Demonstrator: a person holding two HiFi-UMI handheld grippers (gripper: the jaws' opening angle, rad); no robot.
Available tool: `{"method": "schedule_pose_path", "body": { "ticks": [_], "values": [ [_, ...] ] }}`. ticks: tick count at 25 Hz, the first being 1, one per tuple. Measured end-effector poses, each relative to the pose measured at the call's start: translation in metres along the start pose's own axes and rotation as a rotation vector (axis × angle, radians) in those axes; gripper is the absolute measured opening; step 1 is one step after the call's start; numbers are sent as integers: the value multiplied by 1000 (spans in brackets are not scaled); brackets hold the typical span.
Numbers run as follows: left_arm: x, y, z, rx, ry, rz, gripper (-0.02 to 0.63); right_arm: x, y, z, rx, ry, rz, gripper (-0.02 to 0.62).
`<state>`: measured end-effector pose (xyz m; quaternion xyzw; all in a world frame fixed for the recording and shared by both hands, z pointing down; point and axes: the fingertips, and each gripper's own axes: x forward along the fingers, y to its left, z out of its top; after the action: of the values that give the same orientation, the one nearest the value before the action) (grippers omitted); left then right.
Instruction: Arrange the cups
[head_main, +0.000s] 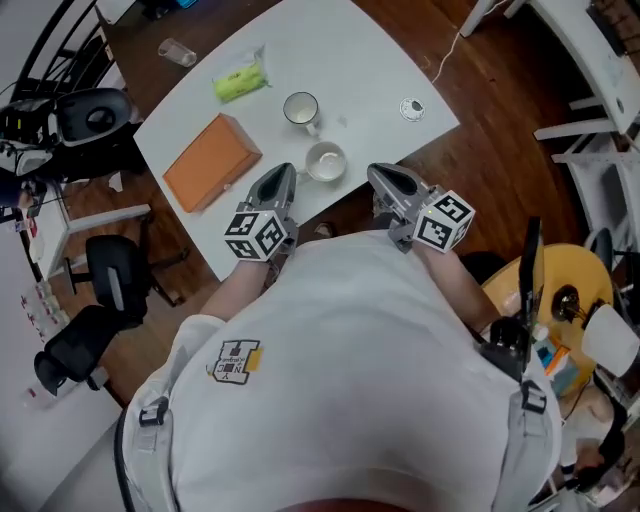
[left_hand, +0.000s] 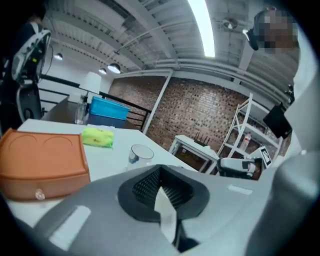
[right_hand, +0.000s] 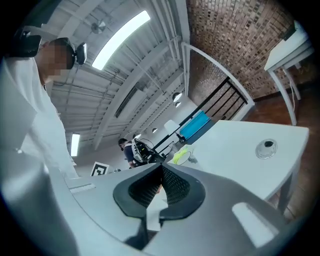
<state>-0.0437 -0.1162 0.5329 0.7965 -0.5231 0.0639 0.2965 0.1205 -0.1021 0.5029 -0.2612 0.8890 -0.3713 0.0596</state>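
Two white cups stand on the white table (head_main: 360, 60). One cup (head_main: 301, 108) is nearer the middle; the other cup (head_main: 326, 161) stands close to the near edge. My left gripper (head_main: 277, 176) hovers at that edge, just left of the near cup, jaws shut and empty. My right gripper (head_main: 387, 177) is held just right of the same cup, also shut on nothing. In the left gripper view, one cup (left_hand: 140, 153) shows beyond the closed jaws of the left gripper (left_hand: 159, 174). No cup shows in the right gripper view past the right gripper (right_hand: 161, 172).
An orange box (head_main: 210, 160) lies left of the cups, with a green packet (head_main: 241, 82) behind it. A small round lid-like object (head_main: 412, 108) sits near the table's right corner. Office chairs (head_main: 100, 300) stand at the left, shelving (head_main: 590, 120) at the right.
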Motion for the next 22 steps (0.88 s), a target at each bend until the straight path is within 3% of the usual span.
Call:
{"method": "schedule_pose_path", "body": {
  "ticks": [3,6,9,12,15,17,18,22],
  "values": [
    [20,13,16,163,19,87,0,9,-15,10,1,43,56,0],
    [44,26,31,435,142,66,82,20,-20,15,-5,64,81,0],
    [74,31,40,687,310,-28,182,30,-26,24,-26,71,100,0],
    [97,36,31,950,521,-145,341,28,-31,29,-34,60,107,0],
    [104,49,13,1391,767,-287,440,20,-34,34,-30,37,88,0],
    [111,52,8,1672,808,-374,472,14,-34,38,-25,20,67,0],
    [116,49,6,1767,796,-427,476,11,-34,40,-21,9,57,0],
    [134,41,-5,1941,793,-627,476,-1,-36,43,-5,-39,18,0]
  ]
}}
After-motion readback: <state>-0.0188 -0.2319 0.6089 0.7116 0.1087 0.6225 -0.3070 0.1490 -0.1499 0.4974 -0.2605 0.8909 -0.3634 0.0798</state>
